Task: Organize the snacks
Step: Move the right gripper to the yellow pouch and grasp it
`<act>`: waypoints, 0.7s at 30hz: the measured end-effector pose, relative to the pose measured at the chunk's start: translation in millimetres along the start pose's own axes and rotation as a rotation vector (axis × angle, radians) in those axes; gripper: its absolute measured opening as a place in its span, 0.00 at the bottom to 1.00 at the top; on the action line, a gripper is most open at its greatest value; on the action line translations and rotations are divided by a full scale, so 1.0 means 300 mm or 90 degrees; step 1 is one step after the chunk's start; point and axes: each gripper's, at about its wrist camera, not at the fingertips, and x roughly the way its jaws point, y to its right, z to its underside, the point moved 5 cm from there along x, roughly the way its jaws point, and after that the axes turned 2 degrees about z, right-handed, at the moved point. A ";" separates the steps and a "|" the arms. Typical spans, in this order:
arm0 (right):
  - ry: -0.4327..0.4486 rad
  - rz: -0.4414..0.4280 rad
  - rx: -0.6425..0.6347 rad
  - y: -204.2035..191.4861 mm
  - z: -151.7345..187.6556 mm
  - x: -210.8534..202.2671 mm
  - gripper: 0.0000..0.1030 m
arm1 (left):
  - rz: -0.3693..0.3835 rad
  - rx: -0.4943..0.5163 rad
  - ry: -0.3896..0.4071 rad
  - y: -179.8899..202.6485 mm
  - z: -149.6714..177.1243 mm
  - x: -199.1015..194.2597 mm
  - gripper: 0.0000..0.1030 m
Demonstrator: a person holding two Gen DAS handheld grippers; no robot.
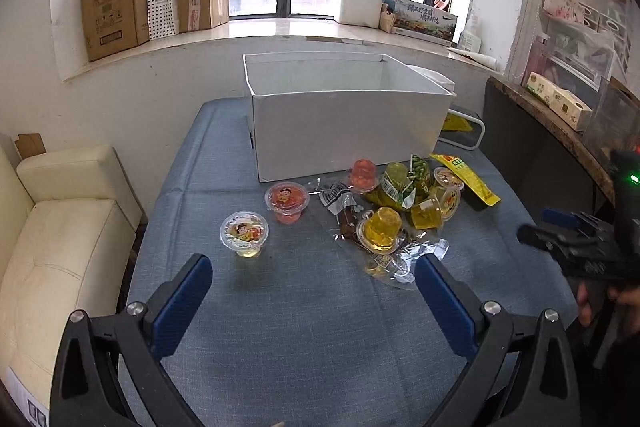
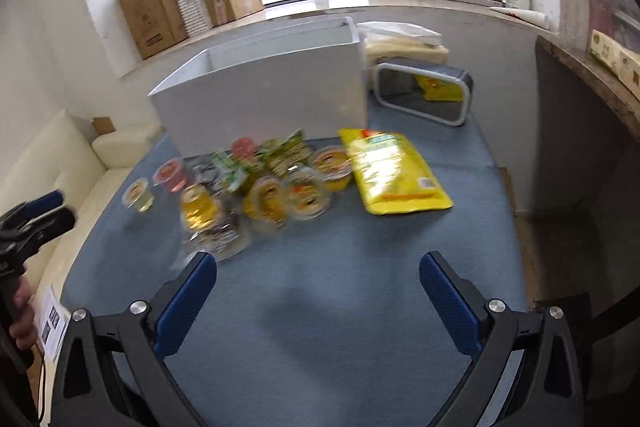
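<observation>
A pile of snacks lies on the blue table before an open white box (image 1: 344,131) (image 2: 272,99). It holds several jelly cups, green packets (image 1: 404,183) and clear wrappers. A clear-yellow jelly cup (image 1: 244,233) and a red jelly cup (image 1: 287,202) stand apart on the left. A yellow snack bag (image 2: 394,173) (image 1: 466,177) lies on the right. My left gripper (image 1: 314,279) is open and empty above the table, short of the cups. My right gripper (image 2: 318,279) is open and empty, near the pile's front; it shows at the right edge of the left wrist view (image 1: 532,233).
A grey-rimmed container (image 2: 424,95) with a yellow packet stands right of the box. A cream sofa (image 1: 60,227) is left of the table, a dark shelf (image 1: 560,131) to the right. Cardboard boxes (image 1: 116,3) sit on the windowsill.
</observation>
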 end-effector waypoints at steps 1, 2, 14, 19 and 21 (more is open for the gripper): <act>-0.005 0.005 0.003 0.025 -0.013 0.024 1.00 | 0.003 0.002 -0.001 0.006 0.003 -0.001 1.00; -0.010 0.016 0.002 0.051 -0.028 0.052 1.00 | 0.003 0.005 -0.002 0.009 0.004 0.000 1.00; -0.061 0.038 -0.039 0.215 -0.182 0.293 1.00 | -0.007 0.016 -0.009 0.020 0.015 -0.004 1.00; -0.052 0.069 -0.096 0.163 -0.144 0.319 1.00 | -0.010 0.014 -0.013 0.015 0.011 0.010 1.00; -0.048 0.082 -0.119 0.146 -0.134 0.332 1.00 | -0.010 0.016 -0.015 0.020 0.009 0.016 1.00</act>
